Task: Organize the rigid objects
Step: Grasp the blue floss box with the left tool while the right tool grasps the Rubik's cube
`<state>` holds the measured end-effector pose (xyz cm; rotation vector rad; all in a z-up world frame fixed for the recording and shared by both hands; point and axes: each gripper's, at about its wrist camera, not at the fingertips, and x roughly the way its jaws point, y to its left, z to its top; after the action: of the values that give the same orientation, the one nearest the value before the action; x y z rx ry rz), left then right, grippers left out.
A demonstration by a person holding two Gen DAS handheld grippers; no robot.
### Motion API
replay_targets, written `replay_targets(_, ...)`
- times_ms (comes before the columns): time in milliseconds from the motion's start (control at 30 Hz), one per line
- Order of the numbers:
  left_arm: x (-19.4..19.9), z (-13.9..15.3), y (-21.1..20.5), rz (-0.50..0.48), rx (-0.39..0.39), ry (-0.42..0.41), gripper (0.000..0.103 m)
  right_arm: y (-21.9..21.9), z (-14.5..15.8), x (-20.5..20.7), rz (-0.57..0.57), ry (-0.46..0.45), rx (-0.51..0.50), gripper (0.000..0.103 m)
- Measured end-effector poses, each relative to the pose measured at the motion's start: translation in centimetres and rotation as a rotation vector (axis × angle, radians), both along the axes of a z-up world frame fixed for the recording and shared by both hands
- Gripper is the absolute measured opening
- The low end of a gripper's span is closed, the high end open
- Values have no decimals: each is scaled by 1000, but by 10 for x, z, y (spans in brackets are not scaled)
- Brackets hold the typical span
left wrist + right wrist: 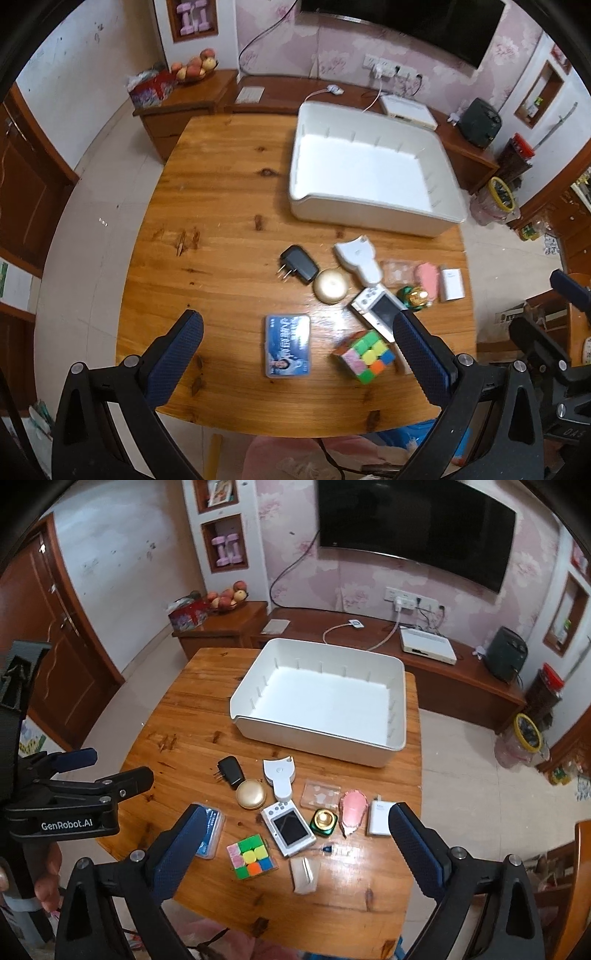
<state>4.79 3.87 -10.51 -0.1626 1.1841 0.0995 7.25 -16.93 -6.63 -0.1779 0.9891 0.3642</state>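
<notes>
Wooden table [192, 709] is carrying a smooth white plastic tray [397, 701], sitting far ahead of both claws. Left gripper [295, 334] and right gripper [297, 821] are gaping wide, gripping nothing; glossy cube [252, 856], rectangular camera [289, 827] lying between right's fingers.

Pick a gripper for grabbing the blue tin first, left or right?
Left, probably. The blue tin lies between the open left gripper fingers; the right gripper frames the camera instead.
</notes>
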Motion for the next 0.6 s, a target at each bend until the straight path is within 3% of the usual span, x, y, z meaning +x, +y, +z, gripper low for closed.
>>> replay_targets(267, 7, -72, 12, 13, -61, 137, 102, 24, -61, 3, 110, 59, -77, 99)
replay_targets(433, 8, -112, 6, 2, -60, 198, 102, 37, -105, -4, 191, 101, -89, 99)
replay_targets(600, 12, -146, 2, 8, -55, 242, 102, 52, -140, -18, 270, 110, -134, 92)
